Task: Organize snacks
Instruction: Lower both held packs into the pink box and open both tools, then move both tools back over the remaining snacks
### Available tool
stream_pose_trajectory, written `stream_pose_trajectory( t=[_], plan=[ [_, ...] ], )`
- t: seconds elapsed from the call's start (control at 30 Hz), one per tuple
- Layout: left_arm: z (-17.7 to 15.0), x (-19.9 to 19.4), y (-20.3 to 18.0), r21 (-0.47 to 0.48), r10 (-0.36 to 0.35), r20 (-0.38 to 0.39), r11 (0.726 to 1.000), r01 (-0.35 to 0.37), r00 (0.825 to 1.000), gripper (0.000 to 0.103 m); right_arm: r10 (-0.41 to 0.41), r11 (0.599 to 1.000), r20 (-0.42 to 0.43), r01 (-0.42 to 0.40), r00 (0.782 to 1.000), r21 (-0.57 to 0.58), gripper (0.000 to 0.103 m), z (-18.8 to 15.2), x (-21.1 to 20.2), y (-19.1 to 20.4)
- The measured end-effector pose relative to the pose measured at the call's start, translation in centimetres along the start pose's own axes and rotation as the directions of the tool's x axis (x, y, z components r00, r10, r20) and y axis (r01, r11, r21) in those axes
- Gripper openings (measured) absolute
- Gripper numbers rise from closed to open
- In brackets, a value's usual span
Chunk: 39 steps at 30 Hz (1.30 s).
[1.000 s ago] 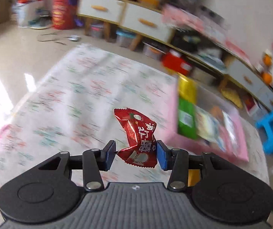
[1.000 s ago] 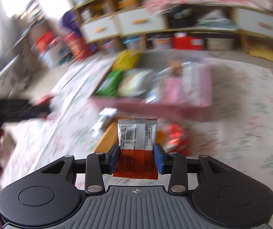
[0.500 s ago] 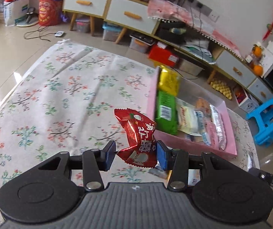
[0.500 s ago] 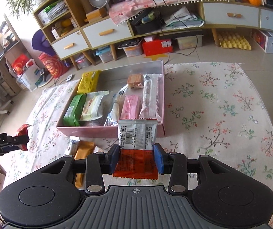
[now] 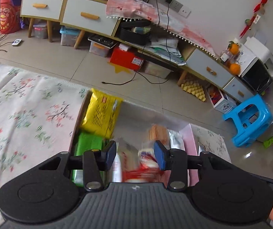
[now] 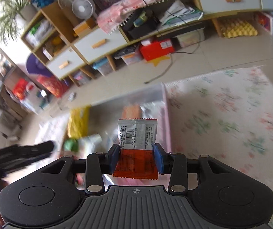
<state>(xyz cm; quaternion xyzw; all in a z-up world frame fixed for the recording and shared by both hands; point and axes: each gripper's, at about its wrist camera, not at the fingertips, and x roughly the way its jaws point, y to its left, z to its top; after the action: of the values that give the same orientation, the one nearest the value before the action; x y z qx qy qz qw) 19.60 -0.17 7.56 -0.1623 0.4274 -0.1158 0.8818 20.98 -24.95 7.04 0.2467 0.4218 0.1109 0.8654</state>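
Note:
My left gripper is open over the pink box. The red snack packet lies blurred just below its jaws, among the snacks in the box. A yellow packet and a green packet lie in the box's left part. My right gripper is shut on a silver and orange packet and holds it above the same pink box. The left gripper shows as a dark blur at the left of the right wrist view.
The box stands on a floral cloth that also spreads to the right. Behind are a tiled floor, low cabinets with white drawers, a red box and a blue stool.
My left gripper has moved over the box and opened, and the red packet has dropped out of it. My right gripper has moved forward over the box with its packet.

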Motion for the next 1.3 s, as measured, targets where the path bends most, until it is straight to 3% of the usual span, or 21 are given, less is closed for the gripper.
stream_pose_trajectory(
  t=[0.2, 0.3, 0.33, 0.37, 0.4, 0.47, 0.63, 0.77, 0.87, 1.07, 1.17, 1.3],
  plan=[
    [0.6, 1.5, 1.0, -0.060, 0.014, -0.006, 0.998, -0.014, 1.000, 0.033, 0.026, 1.000, -0.015, -0.026, 1.000, 0.000, 0.038, 2.1, 4.0, 1.1],
    [0.7, 0.6, 1.7, -0.093, 0.022, 0.000, 0.995, -0.022, 1.000, 0.039, 0.086, 0.996, 0.019, -0.086, 0.996, -0.019, 0.042, 2.4, 5.0, 3.2],
    [0.6, 0.4, 1.9, -0.093, 0.029, -0.002, 0.995, -0.029, 1.000, 0.041, 0.080, 0.996, 0.024, -0.079, 0.997, -0.036, 0.050, 2.3, 5.3, 4.0],
    [0.7, 0.1, 1.9, -0.089, 0.040, -0.003, 0.995, -0.040, 0.999, 0.043, 0.038, 0.998, 0.022, -0.036, 0.999, -0.053, 0.072, 2.3, 5.6, 4.7],
    [0.7, -0.1, 1.9, -0.086, 0.051, 0.001, 0.995, -0.050, 0.999, 0.044, -0.012, 0.997, 0.033, 0.015, 0.999, -0.073, 0.078, 2.1, 5.7, 5.2],
    [0.8, -0.7, 1.9, -0.077, 0.058, 0.009, 0.995, -0.058, 0.998, 0.048, -0.041, 0.994, 0.028, 0.043, 0.999, -0.099, 0.078, 1.9, 5.8, 5.4],
    [0.9, -2.6, 1.5, -0.038, 0.081, 0.034, 0.996, -0.079, 0.996, 0.061, 0.006, 0.999, 0.044, -0.004, 0.999, -0.047, 0.078, 2.3, 3.0, 5.1],
    [0.2, -3.9, 1.0, -0.009, 0.148, 0.030, 0.989, -0.147, 0.989, 0.073, 0.018, 1.000, 0.057, -0.017, 0.998, -0.025, 0.078, 2.1, -0.1, 5.9],
    [-0.8, -4.9, 0.8, 0.004, 0.174, 0.011, 0.985, -0.174, 0.985, 0.080, -0.030, 0.998, 0.041, 0.031, 0.999, -0.046, 0.079, 1.2, -2.1, 6.7],
    [-3.4, -7.9, 1.0, 0.011, 0.141, 0.001, 0.990, -0.141, 0.990, 0.084, -0.153, 0.970, -0.014, 0.148, 0.988, -0.192, 0.079, -3.2, -5.1, 7.4],
    [-5.0, -9.1, 0.6, 0.038, 0.156, 0.019, 0.987, -0.157, 0.988, 0.085, -0.157, 0.964, -0.008, 0.151, 0.988, -0.218, 0.079, -5.5, -7.2, 7.4],
    [-7.0, -10.3, 0.6, 0.035, 0.130, 0.015, 0.991, -0.130, 0.991, 0.085, -0.101, 0.973, -0.008, 0.097, 0.995, -0.210, 0.079, -8.0, -9.7, 6.9]
  ],
)
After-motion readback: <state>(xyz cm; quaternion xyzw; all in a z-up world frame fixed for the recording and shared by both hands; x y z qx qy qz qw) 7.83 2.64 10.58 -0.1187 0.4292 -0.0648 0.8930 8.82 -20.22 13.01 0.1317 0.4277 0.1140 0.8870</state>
